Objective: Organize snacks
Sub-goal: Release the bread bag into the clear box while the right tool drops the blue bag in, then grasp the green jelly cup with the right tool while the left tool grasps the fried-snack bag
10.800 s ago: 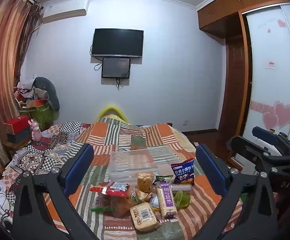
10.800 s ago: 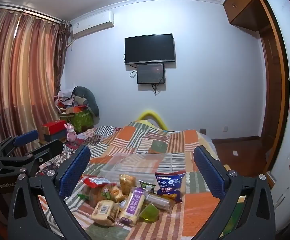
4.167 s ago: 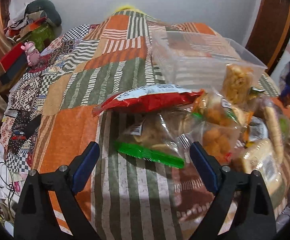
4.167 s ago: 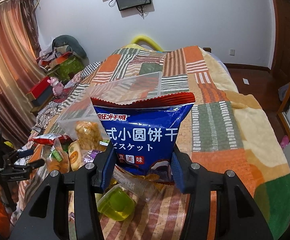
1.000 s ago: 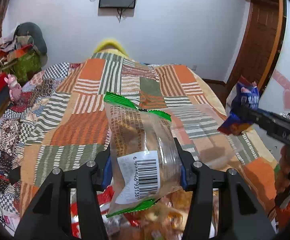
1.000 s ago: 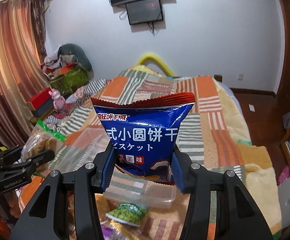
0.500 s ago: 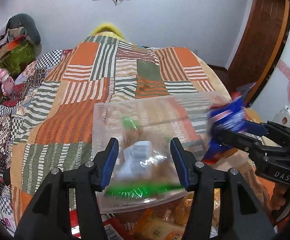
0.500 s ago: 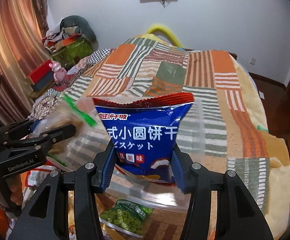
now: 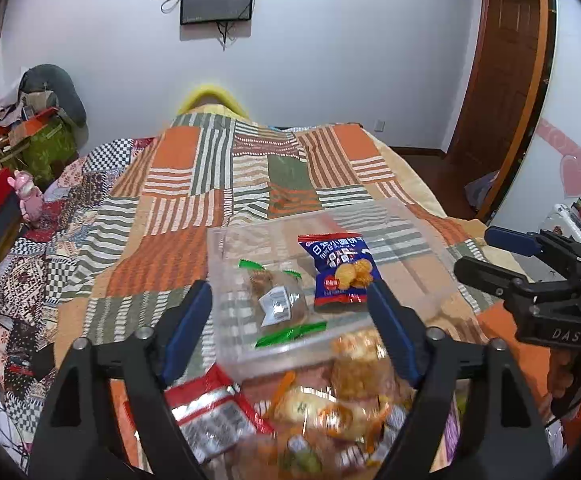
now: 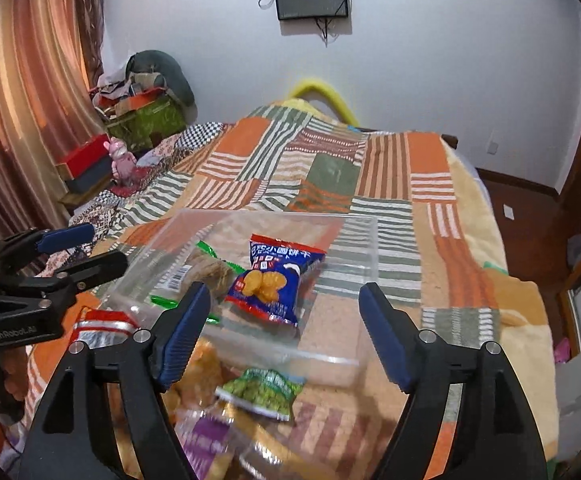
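Two snack packets lie inside the clear plastic bin at frame centre on the bed: a blue biscuit bag, long axis running away from the camera, and a green-edged clear packet beside it, lower left. Both the left gripper and right gripper hover with jaws apart, empty.

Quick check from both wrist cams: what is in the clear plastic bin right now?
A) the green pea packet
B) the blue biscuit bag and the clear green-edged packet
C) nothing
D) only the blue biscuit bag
B: the blue biscuit bag and the clear green-edged packet both lie inside the clear bin; both grippers are open.
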Motion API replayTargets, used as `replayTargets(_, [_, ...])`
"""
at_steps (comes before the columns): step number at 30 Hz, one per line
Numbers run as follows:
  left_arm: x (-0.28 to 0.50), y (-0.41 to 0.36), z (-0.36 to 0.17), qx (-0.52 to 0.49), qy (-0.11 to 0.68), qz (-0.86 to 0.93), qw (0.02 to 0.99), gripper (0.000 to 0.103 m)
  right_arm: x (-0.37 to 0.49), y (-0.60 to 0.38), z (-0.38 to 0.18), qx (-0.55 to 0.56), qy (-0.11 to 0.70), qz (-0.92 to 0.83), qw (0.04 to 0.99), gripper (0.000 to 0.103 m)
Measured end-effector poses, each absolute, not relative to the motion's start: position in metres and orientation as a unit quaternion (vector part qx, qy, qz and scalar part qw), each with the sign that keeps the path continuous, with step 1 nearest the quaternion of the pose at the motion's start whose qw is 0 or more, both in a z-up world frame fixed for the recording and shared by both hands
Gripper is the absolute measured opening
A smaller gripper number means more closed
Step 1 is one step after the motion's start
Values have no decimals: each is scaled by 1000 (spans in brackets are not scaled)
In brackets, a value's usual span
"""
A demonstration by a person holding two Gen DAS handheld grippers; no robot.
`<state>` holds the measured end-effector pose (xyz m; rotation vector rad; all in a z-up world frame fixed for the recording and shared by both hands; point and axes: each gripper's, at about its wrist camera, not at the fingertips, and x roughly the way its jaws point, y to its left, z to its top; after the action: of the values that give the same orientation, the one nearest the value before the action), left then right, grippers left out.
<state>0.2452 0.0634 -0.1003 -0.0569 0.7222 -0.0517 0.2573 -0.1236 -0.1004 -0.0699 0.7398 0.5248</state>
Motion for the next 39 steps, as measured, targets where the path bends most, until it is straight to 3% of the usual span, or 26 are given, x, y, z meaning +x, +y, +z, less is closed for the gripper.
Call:
replayTargets(9, [195, 71, -116, -21, 372, -5, 928, 90, 213, -142, -100, -43, 347, 244, 905, 79])
replayTargets(21, [176, 65, -193, -29, 440, 14, 897, 89, 181, -153, -163, -30, 427, 231, 873, 79])
replayTargets(29, [185, 67, -220, -90, 460, 5, 884, 90, 172, -159, -185, -8, 462, 228, 857, 78])
replayTargets(32, [188, 73, -224, -115, 462, -2, 879, 90, 172, -160, -187, -4, 464, 225, 857, 73])
replayTargets(34, [189, 73, -226, -125, 463, -13, 877, 87, 171, -159, -188, -4, 464, 224, 857, 67])
replayTargets(38, [188, 67, -225, -132, 462, -42, 876, 58, 169, -160, -190, -3, 464, 225, 857, 55])
replayTargets(39, [187, 65, -224, -125, 461, -39, 878, 57, 169, -162, -190, 1, 464, 227, 856, 50])
